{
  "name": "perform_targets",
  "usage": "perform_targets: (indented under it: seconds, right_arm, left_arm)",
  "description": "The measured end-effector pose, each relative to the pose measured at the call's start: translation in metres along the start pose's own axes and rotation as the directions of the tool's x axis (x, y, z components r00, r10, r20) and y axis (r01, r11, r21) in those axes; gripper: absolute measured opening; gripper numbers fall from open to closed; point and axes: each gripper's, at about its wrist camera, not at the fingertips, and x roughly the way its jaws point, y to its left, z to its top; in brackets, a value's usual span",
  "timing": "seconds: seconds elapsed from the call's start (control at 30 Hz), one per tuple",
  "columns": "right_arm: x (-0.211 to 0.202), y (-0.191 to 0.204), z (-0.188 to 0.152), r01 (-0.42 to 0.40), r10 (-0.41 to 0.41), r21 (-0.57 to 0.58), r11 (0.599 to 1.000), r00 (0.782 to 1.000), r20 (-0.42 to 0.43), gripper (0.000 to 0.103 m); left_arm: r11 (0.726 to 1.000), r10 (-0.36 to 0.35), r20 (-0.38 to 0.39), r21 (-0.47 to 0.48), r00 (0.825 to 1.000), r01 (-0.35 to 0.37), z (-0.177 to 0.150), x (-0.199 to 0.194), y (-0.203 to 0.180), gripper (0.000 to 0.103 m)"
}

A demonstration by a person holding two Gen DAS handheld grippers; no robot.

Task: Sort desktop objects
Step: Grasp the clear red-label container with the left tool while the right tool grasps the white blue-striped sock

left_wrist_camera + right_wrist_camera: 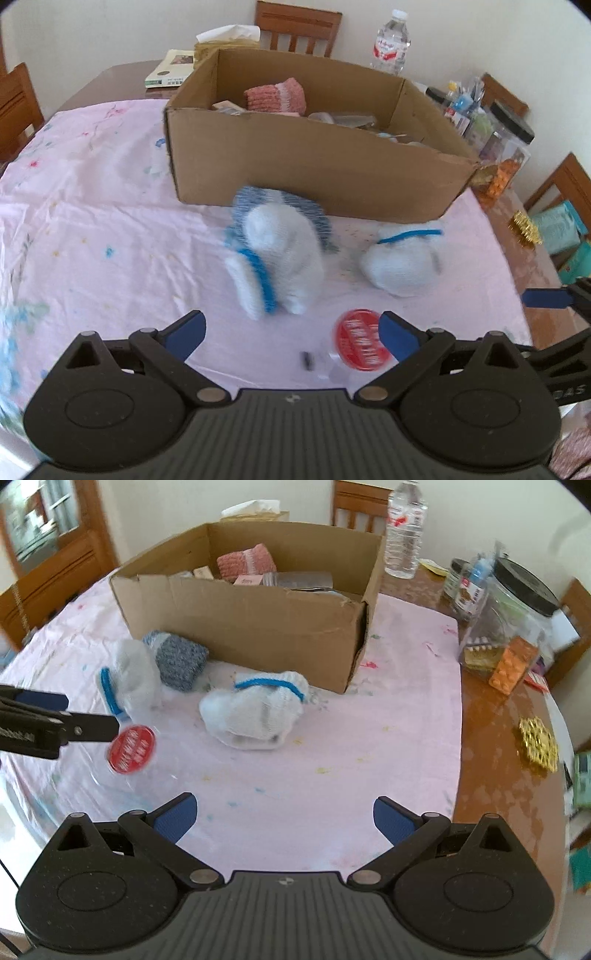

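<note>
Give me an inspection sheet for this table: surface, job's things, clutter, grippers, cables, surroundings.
Surface: wooden table under a wrinkled pink cloth.
Job's things: cardboard box, open, already holding a pink sock; white sock bundle, second white sock with a blue-grey one behind, and red-lidded container on the cloth.
Clutter: water bottle, jars, tissue box, book.
Grippers: left gripper and right gripper, jaws open, empty.
Cables: nothing seen.
Surroundings: wooden chairs, pale wall.

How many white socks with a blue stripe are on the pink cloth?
2. One white sock lies in front of the cardboard box; the other sock is left of it, beside a grey-blue bundle. The box may hide more.
</note>
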Motion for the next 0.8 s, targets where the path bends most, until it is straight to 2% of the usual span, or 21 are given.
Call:
perform_targets:
  seconds: [0.17,0.43,0.5,0.8]
  right_arm:
    - [0.006,-0.025,-0.006,-0.029,0.028,-0.066,0.997,1.000,-0.004,0.103]
    - [0.024,-0.040,-0.019,-0.076,0.072,-0.082,0.994,0.996,-0.052,0.103]
    - [0.028,-0.042,-0.021,-0.075,0.069,-0.094,0.993,0.996,-0.060,0.103]
    - [0.032,-0.051,-0.021,-0.081,0.074,-0.109,0.991,0.995,-0.066,0.103]
  left_arm:
    - [0.999,0.026,0.009,-0.039,1.000,-0.025,-0.009,0.003,-0.029,0.100]
    - [0.991,0.127,0.006,-0.034,0.992,-0.127,-0.028,0.026,-0.056,0.100]
    - [0.987,0.158,-0.004,-0.042,0.987,-0.158,-0.032,0.033,-0.059,0.100]
    - [0.972,0.205,-0.002,-0.118,0.979,-0.204,-0.037,0.042,-0.057,0.100]
